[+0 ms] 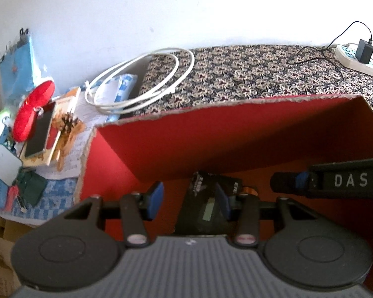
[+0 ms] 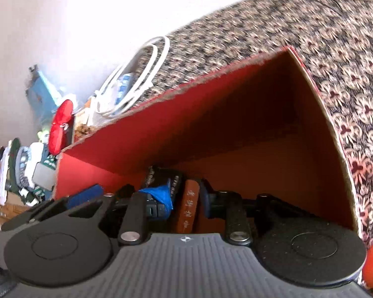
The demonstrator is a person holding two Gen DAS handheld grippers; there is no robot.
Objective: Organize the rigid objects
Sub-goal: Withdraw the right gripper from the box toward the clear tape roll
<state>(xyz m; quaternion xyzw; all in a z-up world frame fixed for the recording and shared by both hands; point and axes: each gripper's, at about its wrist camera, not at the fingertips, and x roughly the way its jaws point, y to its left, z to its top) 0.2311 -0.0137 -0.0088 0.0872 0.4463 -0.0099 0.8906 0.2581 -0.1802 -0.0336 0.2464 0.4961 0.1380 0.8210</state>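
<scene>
A red-lined cardboard box (image 1: pixel 211 129) stands open on a patterned cloth; it also shows in the right wrist view (image 2: pixel 211 114). My left gripper (image 1: pixel 189 198) is inside it, jaws open, with a black device with a small screen (image 1: pixel 206 208) lying between and under the right finger. My right gripper (image 2: pixel 184 198) is also inside the box, its jaws around a brown bar with printed characters (image 2: pixel 189 208) beside a black packet (image 2: pixel 161 176); whether it grips the bar I cannot tell. The right gripper's finger marked DAS (image 1: pixel 335 181) reaches in from the right.
A coiled white cable (image 1: pixel 141 82) lies behind the box's left corner. Left of the box is clutter: a red case (image 1: pixel 32 109), a phone on a booklet (image 1: pixel 39 134), a blue bag (image 1: pixel 17 67). A power strip with a black adapter (image 1: pixel 360 54) sits far right.
</scene>
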